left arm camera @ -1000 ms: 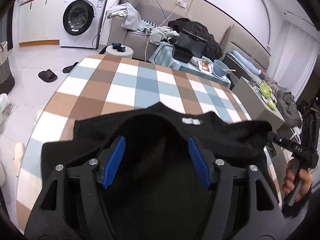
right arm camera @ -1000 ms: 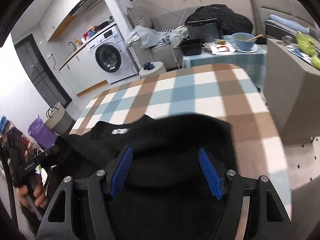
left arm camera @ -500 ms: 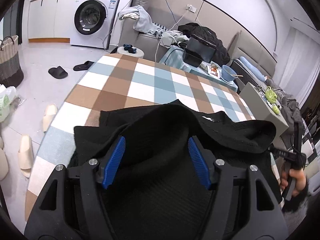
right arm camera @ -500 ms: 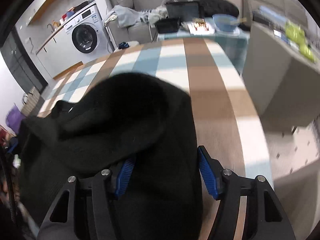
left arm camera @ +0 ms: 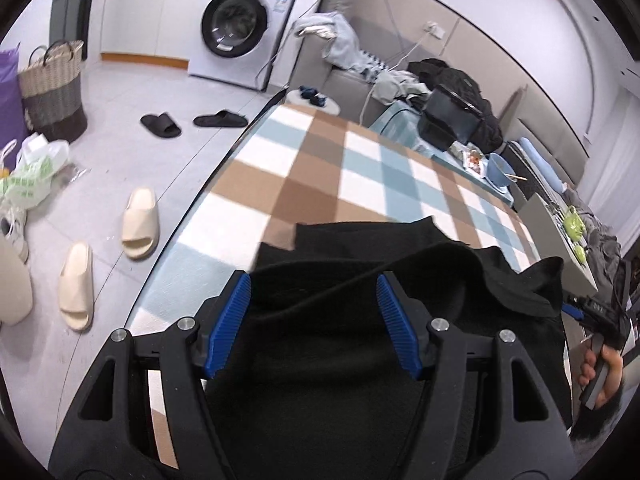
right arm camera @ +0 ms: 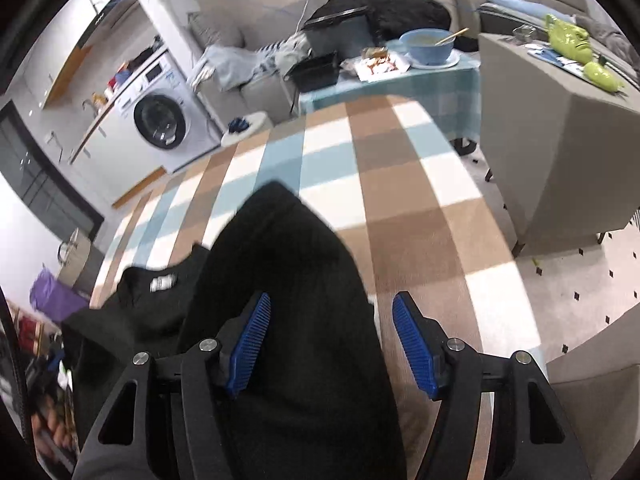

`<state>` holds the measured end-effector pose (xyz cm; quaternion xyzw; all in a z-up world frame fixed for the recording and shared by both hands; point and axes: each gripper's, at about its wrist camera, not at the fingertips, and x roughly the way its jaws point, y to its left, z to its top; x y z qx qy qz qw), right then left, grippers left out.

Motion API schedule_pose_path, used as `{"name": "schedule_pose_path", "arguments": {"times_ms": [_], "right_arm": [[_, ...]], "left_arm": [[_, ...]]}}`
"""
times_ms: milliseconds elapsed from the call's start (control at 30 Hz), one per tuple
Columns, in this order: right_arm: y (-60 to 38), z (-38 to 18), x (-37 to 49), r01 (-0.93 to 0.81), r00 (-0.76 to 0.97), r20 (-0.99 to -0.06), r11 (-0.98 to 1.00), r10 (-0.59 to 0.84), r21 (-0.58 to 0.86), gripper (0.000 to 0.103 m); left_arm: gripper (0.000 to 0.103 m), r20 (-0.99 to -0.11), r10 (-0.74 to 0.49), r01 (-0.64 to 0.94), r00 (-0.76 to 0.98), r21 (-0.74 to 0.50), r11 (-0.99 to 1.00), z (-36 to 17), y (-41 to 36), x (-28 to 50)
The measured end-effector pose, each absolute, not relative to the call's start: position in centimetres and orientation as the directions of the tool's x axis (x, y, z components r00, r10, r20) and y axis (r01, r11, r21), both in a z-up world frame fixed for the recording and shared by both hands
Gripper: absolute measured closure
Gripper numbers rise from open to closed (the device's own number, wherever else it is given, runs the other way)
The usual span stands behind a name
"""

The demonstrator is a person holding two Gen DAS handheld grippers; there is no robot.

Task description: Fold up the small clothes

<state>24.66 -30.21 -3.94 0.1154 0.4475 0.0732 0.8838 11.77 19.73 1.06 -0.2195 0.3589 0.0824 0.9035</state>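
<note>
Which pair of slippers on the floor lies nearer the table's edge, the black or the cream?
The cream pair: these pale slides sit close beside the checked table, while the black pair lies farther off, toward the washing machine.

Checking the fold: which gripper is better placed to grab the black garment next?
Probably left: the left gripper has the black garment filling its open jaws, while the right gripper only overlaps its edge.
</note>
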Motion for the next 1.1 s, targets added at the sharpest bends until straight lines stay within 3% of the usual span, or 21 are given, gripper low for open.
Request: {"name": "schedule_pose_path", "arguments": {"times_ms": [233,533,567,600,667,733,900,1033,1067,1100], "right_arm": [[-30.0,-5.2,24.3,-0.025,0.565,-0.787,0.958,0.249,0.285,0.037],[-29.6,-5.1,24.3,-0.028,0.559,-0.785,0.952,0.267,0.304,0.037],[-29.6,-5.2,24.3,-0.03,0.557,-0.786,0.952,0.269,0.305,0.037],[-29.6,-5.2,24.3,-0.031,0.554,-0.789,0.953,0.267,0.301,0.037],[-29.7,-5.4,24.3,-0.023,0.555,-0.79,0.954,0.261,0.298,0.037],[-29.8,-5.6,24.4,-0.015,0.55,-0.791,0.951,0.267,0.31,0.037],[-29.5,-5.6,24.6,-0.022,0.552,-0.79,0.953,0.265,0.303,0.037],[-29.9,-5.6,24.8,-0.007,0.555,-0.788,0.949,0.266,0.316,0.037],[-29.9,-5.6,24.8,-0.005,0.556,-0.789,0.95,0.263,0.313,0.037],[-30.0,-5.5,24.8,-0.001,0.56,-0.788,0.951,0.257,0.309,0.037]], "left_arm": [[0.039,-0.68,-0.033,-0.334,0.733,-0.401,0.853,0.3,22.4,9.9],[0.039,-0.753,-0.105,-0.292,0.649,-0.374,0.88,-1.6,21.3,11.6],[0.046,-0.731,-0.127,-0.28,0.671,-0.408,0.869,-1.6,21.4,11.5],[0.067,-0.71,-0.138,-0.269,0.691,-0.43,0.862,-1.5,21.4,11.4],[0.091,-0.687,-0.126,-0.255,0.715,-0.425,0.869,-1.0,21.2,11.6],[0.099,-0.66,-0.094,-0.239,0.746,-0.396,0.886,0.2,20.6,12.0],[0.099,-0.575,-0.077,-0.178,0.815,-0.374,0.91,3.8,19.7,13.9],[0.098,-0.574,-0.027,-0.236,0.819,-0.378,0.895,4.3,20.8,17.0],[0.09,-0.594,-0.011,-0.268,0.805,-0.379,0.886,4.1,21.3,17.8],[0.07,-0.644,0.017,-0.329,0.765,-0.369,0.869,3.4,22.1,18.8]]}}
